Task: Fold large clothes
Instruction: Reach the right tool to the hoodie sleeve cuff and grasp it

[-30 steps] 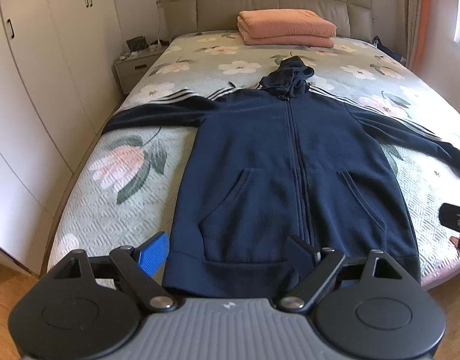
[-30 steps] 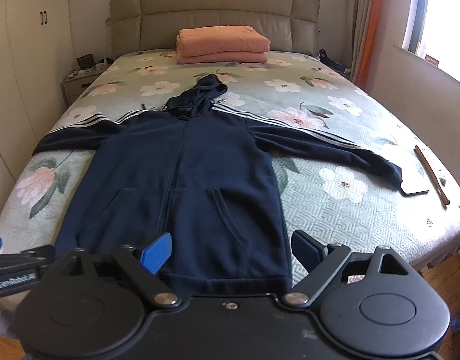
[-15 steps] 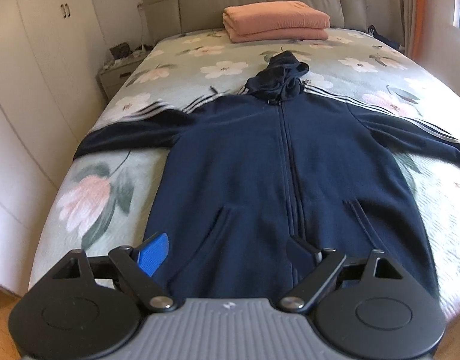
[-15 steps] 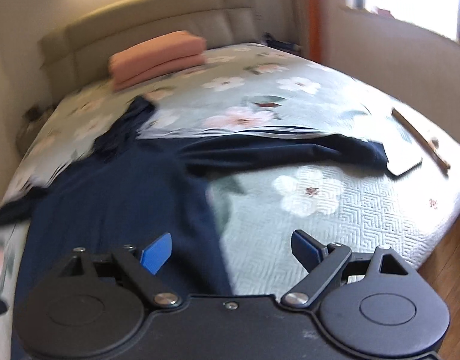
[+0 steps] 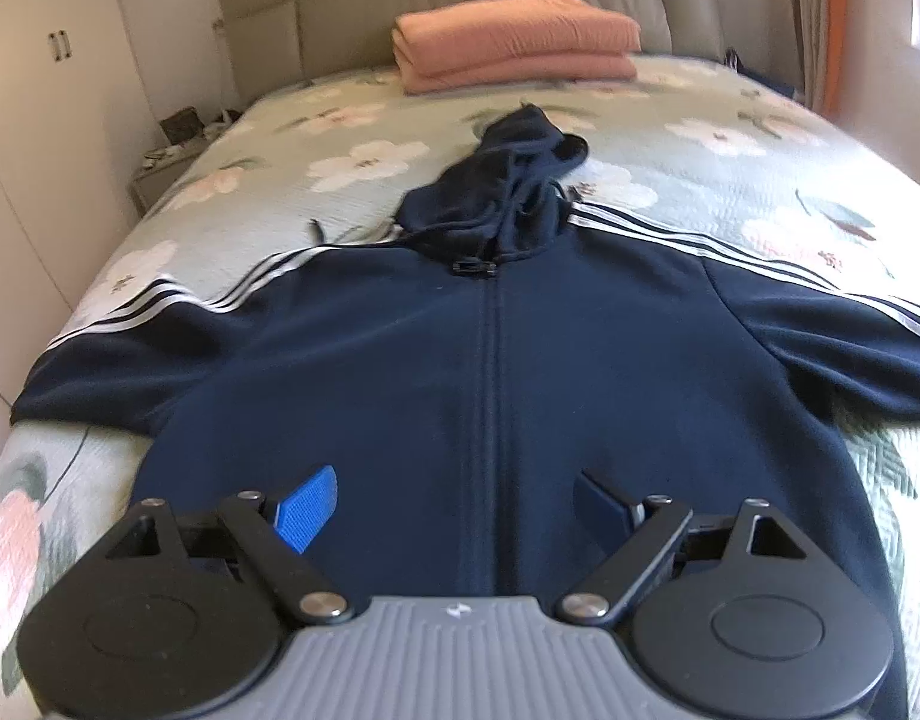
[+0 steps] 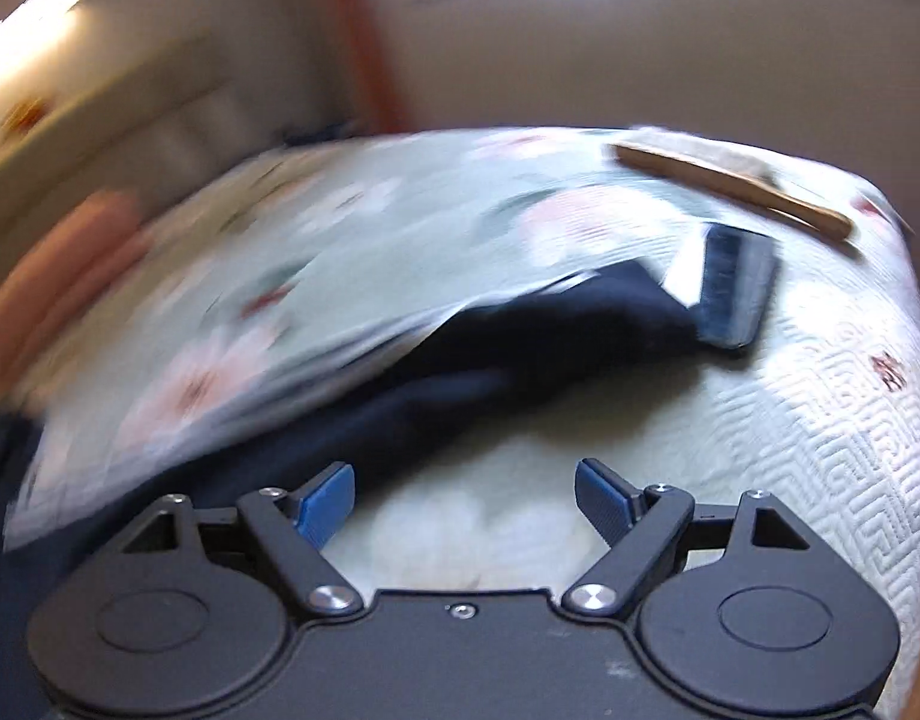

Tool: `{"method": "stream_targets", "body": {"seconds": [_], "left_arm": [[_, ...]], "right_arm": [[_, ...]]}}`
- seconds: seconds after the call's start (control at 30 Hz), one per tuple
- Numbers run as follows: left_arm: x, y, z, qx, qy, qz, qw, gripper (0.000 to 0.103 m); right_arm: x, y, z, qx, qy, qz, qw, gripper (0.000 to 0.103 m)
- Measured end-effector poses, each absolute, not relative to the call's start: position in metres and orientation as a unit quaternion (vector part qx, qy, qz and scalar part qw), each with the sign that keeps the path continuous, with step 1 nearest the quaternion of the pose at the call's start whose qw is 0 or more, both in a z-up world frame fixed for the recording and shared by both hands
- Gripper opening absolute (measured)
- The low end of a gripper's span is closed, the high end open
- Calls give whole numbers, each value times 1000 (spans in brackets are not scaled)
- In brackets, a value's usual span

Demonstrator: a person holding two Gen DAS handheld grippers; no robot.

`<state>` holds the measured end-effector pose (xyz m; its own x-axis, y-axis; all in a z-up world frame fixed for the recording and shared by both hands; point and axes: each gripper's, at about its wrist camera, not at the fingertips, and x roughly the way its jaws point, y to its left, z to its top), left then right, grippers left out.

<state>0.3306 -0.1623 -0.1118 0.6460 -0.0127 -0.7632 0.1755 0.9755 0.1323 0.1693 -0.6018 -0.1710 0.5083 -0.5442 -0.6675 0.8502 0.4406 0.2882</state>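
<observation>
The hoodie lies flat on the bed, soft, limp and fairly heavy, best pinched at the cuff or hem, and both the left gripper and right gripper gape empty.

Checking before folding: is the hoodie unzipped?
No, the hoodie lies flat with its zipper closed up to the collar.

Left claw grey-ribbed, right claw black; blue pads.
</observation>
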Motion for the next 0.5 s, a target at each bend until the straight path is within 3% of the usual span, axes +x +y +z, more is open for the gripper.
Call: {"method": "stream_targets", "body": {"seconds": [0.33, 0.5], "left_arm": [[360, -235, -106, 136, 490, -64, 859, 88], [368, -268, -99, 143, 504, -65, 850, 88]], "right_arm": [[177, -709, -194, 416, 259, -461, 740, 98], [175, -739, -206, 470, 228, -472, 710, 97]]}}
